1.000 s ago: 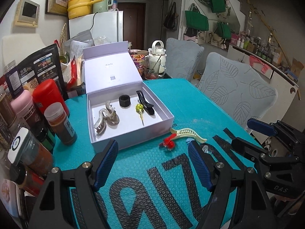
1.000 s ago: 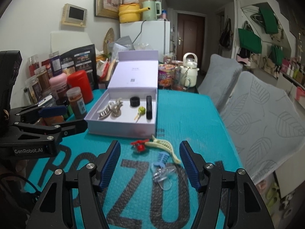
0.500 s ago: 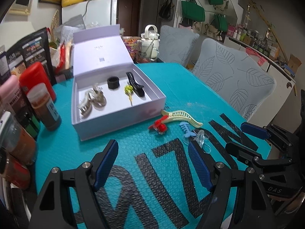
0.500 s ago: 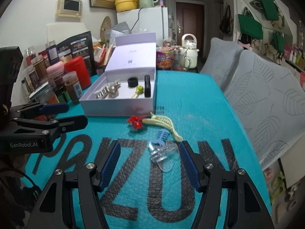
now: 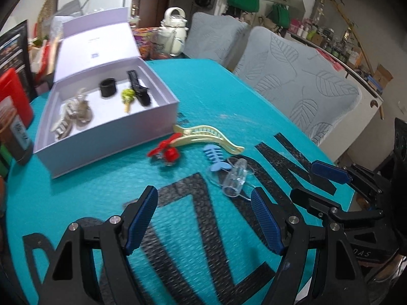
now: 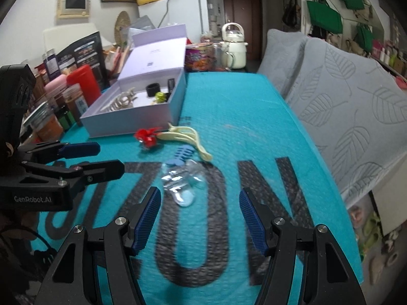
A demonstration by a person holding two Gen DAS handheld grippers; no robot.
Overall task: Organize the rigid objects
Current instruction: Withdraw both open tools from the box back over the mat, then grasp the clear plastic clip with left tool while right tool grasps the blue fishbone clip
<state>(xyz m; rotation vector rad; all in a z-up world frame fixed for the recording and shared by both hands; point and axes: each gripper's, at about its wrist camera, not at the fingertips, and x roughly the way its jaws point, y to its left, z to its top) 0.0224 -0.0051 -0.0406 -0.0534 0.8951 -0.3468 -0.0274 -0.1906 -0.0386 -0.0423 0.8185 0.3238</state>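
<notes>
Box (image 5: 106, 127): I see it open at the left on the teal desk (image 5: 229, 89), holding clips already.
Red clip (image 5: 168, 153): loose on the desk just in front of the box.
Cream clip (image 5: 211, 136): touching the red one, to its right.
Blue clip (image 5: 213, 157): beside the clear clip (image 5: 235, 180).
Left tongs (image 5: 203, 218): my jaws stand apart, empty.
Right tongs (image 6: 199, 216): also apart and empty, clear clip just ahead.

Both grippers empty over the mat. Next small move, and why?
Probably ease the right gripper forward and down onto the clear clip. Its jaws stand open and empty, the clip lies just ahead, nearest of four loose clips outside the open box.
</notes>
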